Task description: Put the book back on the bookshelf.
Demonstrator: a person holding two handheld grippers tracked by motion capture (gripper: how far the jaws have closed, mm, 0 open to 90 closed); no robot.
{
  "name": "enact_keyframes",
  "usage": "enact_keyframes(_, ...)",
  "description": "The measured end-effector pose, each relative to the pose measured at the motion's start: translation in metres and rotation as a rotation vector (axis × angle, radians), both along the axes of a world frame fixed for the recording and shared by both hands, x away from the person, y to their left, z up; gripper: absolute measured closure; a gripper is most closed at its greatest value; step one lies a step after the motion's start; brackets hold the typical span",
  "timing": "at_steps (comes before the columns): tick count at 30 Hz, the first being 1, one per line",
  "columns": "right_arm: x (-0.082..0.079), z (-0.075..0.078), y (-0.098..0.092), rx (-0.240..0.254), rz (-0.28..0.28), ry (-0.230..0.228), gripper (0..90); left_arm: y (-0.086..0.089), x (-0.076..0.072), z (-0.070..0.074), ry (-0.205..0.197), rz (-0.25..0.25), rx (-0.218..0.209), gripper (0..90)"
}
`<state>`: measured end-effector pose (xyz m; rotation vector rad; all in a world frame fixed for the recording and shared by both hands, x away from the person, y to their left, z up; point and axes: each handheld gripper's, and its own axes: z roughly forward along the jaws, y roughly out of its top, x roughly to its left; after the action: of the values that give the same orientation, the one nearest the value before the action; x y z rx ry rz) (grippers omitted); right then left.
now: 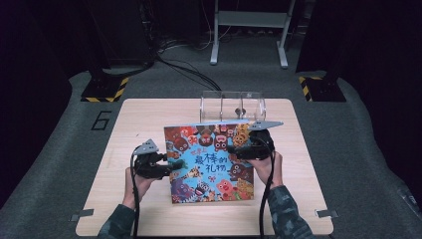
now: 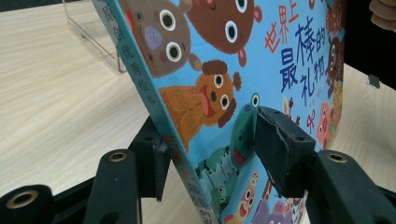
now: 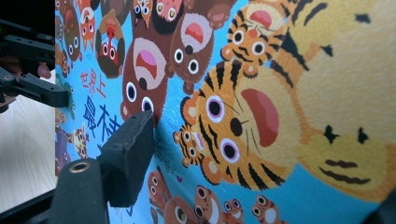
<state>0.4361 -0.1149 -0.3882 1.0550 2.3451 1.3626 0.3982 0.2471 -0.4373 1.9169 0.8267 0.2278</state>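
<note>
So there was one book (image 1: 211, 162) on the go here, a square hardcover picture book with a bright blue cover packed with cartoon animals (bears, tigers, a green croc) and dark blue Chinese lettering in the middle. It sat around the centre of the pale wooden desk (image 1: 134, 119), a bit toward the near edge, tipped up off the desktop rather than lying flat, going by the left gripper view.

Two tools were on it, one per side. The left tool (image 1: 171, 164) had the book's left, spine-side edge between its black jaws. In the left gripper view one pad (image 2: 280, 144) lay against the front cover by the croc and the other pad (image 2: 156, 163) sat right at the spine from behind, so it looked clamped on at about half its opening. The right tool (image 1: 239, 149) was at the book's right side near the upper corner. In the right gripper view one pad (image 3: 128, 154) touched the cover next to a brown bear, but the other jaw was out of the picture, so I honestly couldn't tell if it was gripping or loose.

Only other thing on the desk was one clear plastic stand (image 1: 232, 106), set at the far edge just behind the book.
</note>
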Motion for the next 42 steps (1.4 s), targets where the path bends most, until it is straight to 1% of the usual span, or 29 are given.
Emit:
enact_keyframes(1,-0.001,0.0,0.001,-0.001,-0.003,-0.004,27.9,0.001,0.0,0.001,-0.011,-0.003,0.011,47.2)
enact_keyframes(2,-0.001,0.001,0.001,-0.012,-0.004,-0.007,27.6,0.001,0.0,0.001,-0.003,-0.008,0.01,47.3)
enact_keyframes(3,-0.002,0.002,0.001,-0.013,-0.004,-0.009,27.5,0.001,0.001,0.002,-0.019,-0.007,0.017,47.4)
enact_keyframes(4,-0.002,0.002,0.002,-0.016,0.0,-0.012,27.4,0.001,-0.001,0.003,-0.022,-0.006,0.014,47.5)
enact_keyframes(5,-0.002,0.003,0.002,-0.025,-0.003,-0.009,27.1,0.001,-0.001,0.003,-0.034,-0.005,0.018,47.7)
enact_keyframes(6,-0.002,0.003,0.002,-0.023,-0.005,-0.008,27.0,0.002,-0.001,0.004,-0.049,-0.008,0.02,47.7)
enact_keyframes(7,-0.002,0.004,0.002,-0.029,0.002,-0.013,26.9,0.002,-0.001,0.005,-0.059,-0.006,0.021,48.0)
enact_keyframes(9,-0.002,0.005,0.002,-0.028,-0.005,-0.014,26.5,0.002,-0.003,0.007,-0.065,-0.007,0.025,48.3)
enact_keyframes(11,-0.002,0.007,0.003,-0.042,-0.011,-0.028,25.5,0.001,-0.003,0.009,-0.084,0.006,0.026,48.9)
enact_keyframes(12,-0.002,0.008,0.004,-0.05,-0.017,-0.03,25.3,0.002,-0.003,0.011,-0.091,-0.001,0.041,49.0)
enact_keyframes(14,-0.001,0.01,0.005,-0.054,-0.024,-0.029,24.7,0.002,-0.004,0.012,-0.102,-0.005,0.038,49.4)
enact_keyframes(15,-0.001,0.01,0.005,-0.057,-0.027,-0.042,24.5,0.002,-0.004,0.014,-0.116,-0.006,0.048,49.6)
enact_keyframes(17,-0.001,0.011,0.007,-0.079,-0.041,-0.054,24.4,0.002,-0.004,0.014,-0.11,-0.003,0.048,50.0)
enact_keyframes(18,0.0,0.011,0.007,-0.074,-0.041,-0.048,24.4,0.002,-0.003,0.014,-0.106,-0.004,0.047,50.0)
enact_keyframes(21,0.0,0.011,0.008,-0.078,-0.031,-0.052,25.8,0.004,-0.004,0.01,-0.105,-0.005,0.048,50.1)
enact_keyframes(22,-0.001,0.01,0.008,-0.075,-0.026,-0.054,27.1,0.005,-0.004,0.009,-0.101,0.001,0.052,50.0)
enact_keyframes(24,-0.003,0.01,0.009,-0.073,-0.022,-0.058,28.0,0.005,-0.005,0.006,-0.087,-0.005,0.062,49.6)
enact_keyframes(26,-0.003,0.01,0.012,-0.079,-0.015,-0.071,27.8,0.007,-0.007,0.002,-0.088,-0.006,0.051,49.3)
enact_keyframes(27,-0.004,0.009,0.013,-0.077,-0.016,-0.074,27.0,0.007,-0.007,0.001,-0.096,-0.007,0.041,49.5)
enact_keyframes(28,-0.004,0.01,0.013,-0.079,-0.015,-0.077,26.4,0.007,-0.008,0.001,-0.094,-0.01,0.035,49.5)
enact_keyframes(31,-0.004,0.01,0.014,-0.077,-0.027,-0.08,24.6,0.007,-0.01,0.003,-0.149,-0.005,0.022,49.3)
enact_keyframes(32,-0.003,0.01,0.014,-0.076,-0.021,-0.092,24.4,0.007,-0.011,0.004,-0.157,0.004,0.017,49.4)
enact_keyframes(33,-0.004,0.011,0.014,-0.08,-0.026,-0.089,24.1,0.007,-0.012,0.004,-0.183,0.01,0.025,49.4)
enact_keyframes(34,-0.003,0.012,0.015,-0.086,-0.027,-0.097,24.4,0.008,-0.013,0.006,-0.202,0.013,0.027,49.8)
enact_keyframes(36,-0.004,0.014,0.017,-0.134,-0.038,-0.124,24.3,0.007,-0.015,0.008,-0.249,0.023,0.041,50.1)
enact_keyframes(37,-0.005,0.015,0.018,-0.149,-0.04,-0.122,24.2,0.007,-0.015,0.008,-0.264,0.018,0.033,50.4)
enact_keyframes(39,-0.004,0.015,0.017,-0.128,-0.039,-0.115,25.0,0.008,-0.016,0.008,-0.268,0.01,0.031,50.6)
enact_keyframes(40,-0.003,0.015,0.016,-0.117,-0.036,-0.117,26.1,0.008,-0.016,0.007,-0.266,0.008,0.022,50.8)
enact_keyframes(42,-0.005,0.014,0.014,-0.094,-0.025,-0.113,29.8,0.01,-0.016,0.005,-0.245,-0.004,0.017,50.9)
